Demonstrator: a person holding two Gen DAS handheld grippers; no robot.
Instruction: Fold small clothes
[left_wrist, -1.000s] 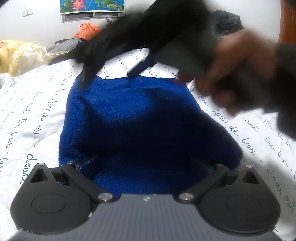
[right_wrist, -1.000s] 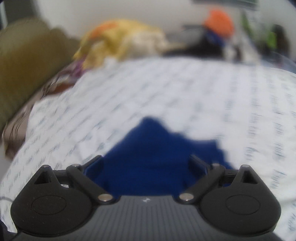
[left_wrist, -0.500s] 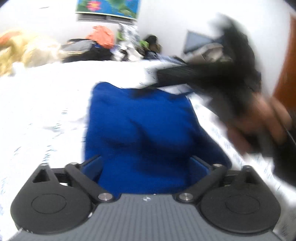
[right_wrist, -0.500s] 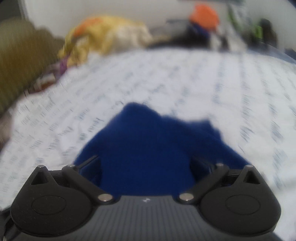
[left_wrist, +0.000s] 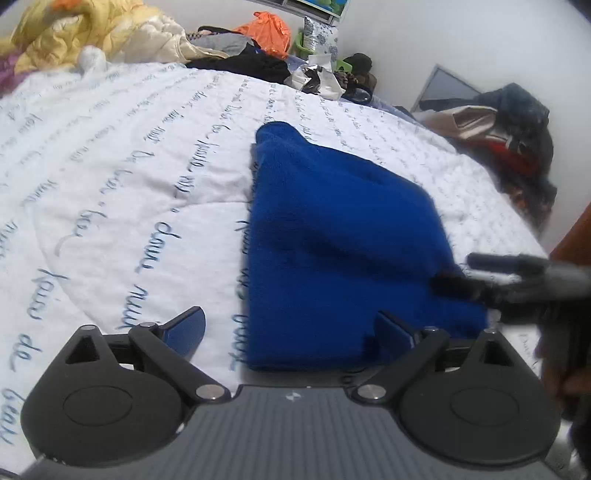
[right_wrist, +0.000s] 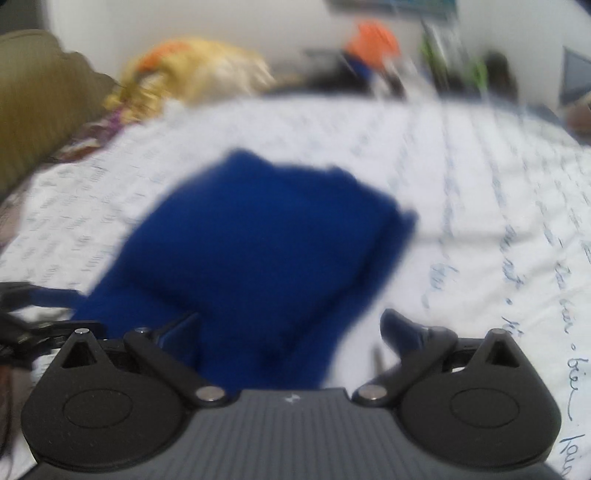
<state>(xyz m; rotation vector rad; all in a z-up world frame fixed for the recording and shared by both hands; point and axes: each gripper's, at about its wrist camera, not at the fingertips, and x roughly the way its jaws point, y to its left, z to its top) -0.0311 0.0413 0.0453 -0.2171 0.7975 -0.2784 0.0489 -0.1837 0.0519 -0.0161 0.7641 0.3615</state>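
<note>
Blue knit, a folded garment (left_wrist: 340, 236), lies flat on the white bed cover (left_wrist: 129, 177) printed with looping script. In the left wrist view the left gripper (left_wrist: 291, 332) hangs over its near edge: the right jaw stands over the cloth's near corner, the left jaw over bare cover beside it, and the jaws are spread wide and closing a little, pressing on nothing. In the right wrist view, blurred, the right gripper (right_wrist: 291, 332) has its jaws released too; the garment's near end lies between them, nearer the left jaw. The garment looks thick and soft, folded into a rough rectangle, with one corner poking up at its far end.
</note>
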